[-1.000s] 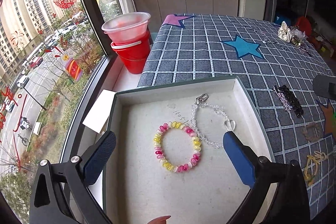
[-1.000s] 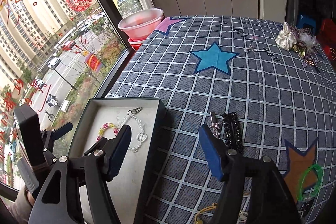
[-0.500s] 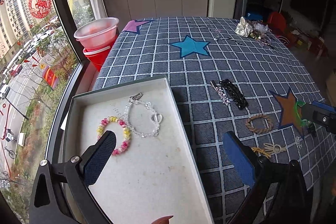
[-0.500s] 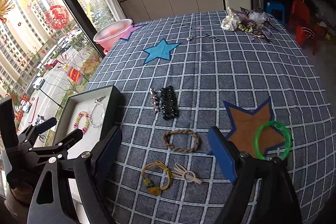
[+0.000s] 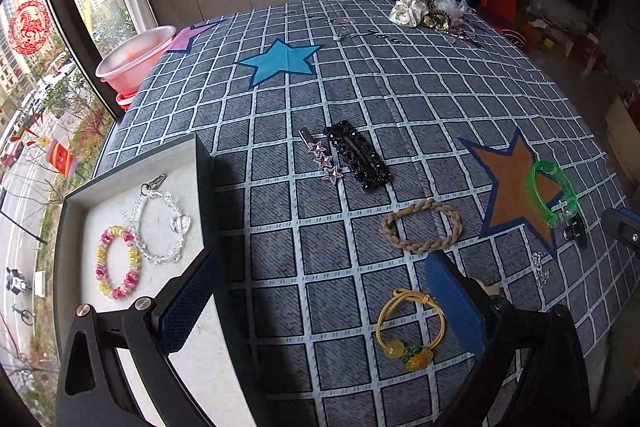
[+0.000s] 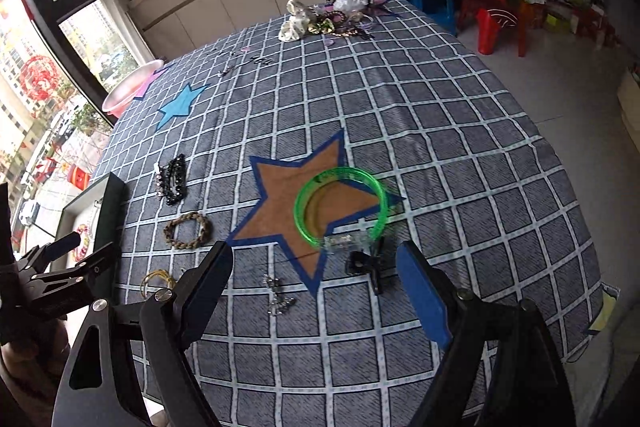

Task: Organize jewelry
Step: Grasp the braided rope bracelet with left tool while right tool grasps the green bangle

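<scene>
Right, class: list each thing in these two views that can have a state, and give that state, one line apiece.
Left claw: open, empty.
Right claw: open, empty.
Jewelry box: lid off, partly filled.
Pink and yellow bracelet: in the box.
Clear bead bracelet: in the box.
Green bangle: loose on the tablecloth.
Braided band: loose on the cloth.
Black hair clip: lying flat on the cloth.

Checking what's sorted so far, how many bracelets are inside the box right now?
2: the pink-and-yellow bead bracelet near the box's left side, and the clear crystal bracelet overlapping it on the right.
</scene>
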`<state>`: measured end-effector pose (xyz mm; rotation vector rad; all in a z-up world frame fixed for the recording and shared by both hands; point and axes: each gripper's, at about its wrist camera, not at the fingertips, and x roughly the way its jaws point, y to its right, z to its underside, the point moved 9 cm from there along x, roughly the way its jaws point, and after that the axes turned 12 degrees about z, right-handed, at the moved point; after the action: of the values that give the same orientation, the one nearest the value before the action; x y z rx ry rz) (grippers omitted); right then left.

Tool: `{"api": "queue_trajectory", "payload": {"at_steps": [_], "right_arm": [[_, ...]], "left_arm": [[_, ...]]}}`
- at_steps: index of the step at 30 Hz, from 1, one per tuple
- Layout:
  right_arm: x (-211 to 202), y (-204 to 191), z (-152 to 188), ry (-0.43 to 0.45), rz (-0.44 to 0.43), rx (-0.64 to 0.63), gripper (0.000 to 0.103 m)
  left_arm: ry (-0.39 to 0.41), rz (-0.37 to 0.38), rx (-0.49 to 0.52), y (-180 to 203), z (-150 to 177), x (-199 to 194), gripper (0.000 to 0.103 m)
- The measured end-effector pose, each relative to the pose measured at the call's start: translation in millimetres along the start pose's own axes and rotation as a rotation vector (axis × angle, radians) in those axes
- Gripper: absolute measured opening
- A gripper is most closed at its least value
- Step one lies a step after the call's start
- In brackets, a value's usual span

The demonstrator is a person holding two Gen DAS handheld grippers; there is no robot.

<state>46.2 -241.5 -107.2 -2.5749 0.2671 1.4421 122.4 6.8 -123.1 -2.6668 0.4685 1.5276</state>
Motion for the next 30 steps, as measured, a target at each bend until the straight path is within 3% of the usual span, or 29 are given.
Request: {"api": "queue_trajectory", "payload": {"at_steps": [9, 17, 19, 23, 30], "right_arm": [[26, 38, 0, -0.045, 0.063, 0.045, 0.086], [50, 39, -9, -0.064, 0.097, 0.002, 0.086], [57, 38, -11, -0.071, 0.108, -0.012, 0.086], [70, 35, -15, -0.084, 0.129, -0.045, 0.085], [82, 18, -22, -0.066, 0.197, -0.163, 0.069]], "left_arm": [[-0.050, -0.003, -0.017, 11, -6, 31, 0.103], [-0.100, -0.036, -0.035, 7, -1, 53, 0.103], [-0.110, -0.031, -0.029, 8, -1, 57, 0.095], [-0.115, -0.030, -0.017, 12, -3, 62, 0.091], [-0.109, -0.007, 0.018, 25, -6, 63, 0.072]]}}
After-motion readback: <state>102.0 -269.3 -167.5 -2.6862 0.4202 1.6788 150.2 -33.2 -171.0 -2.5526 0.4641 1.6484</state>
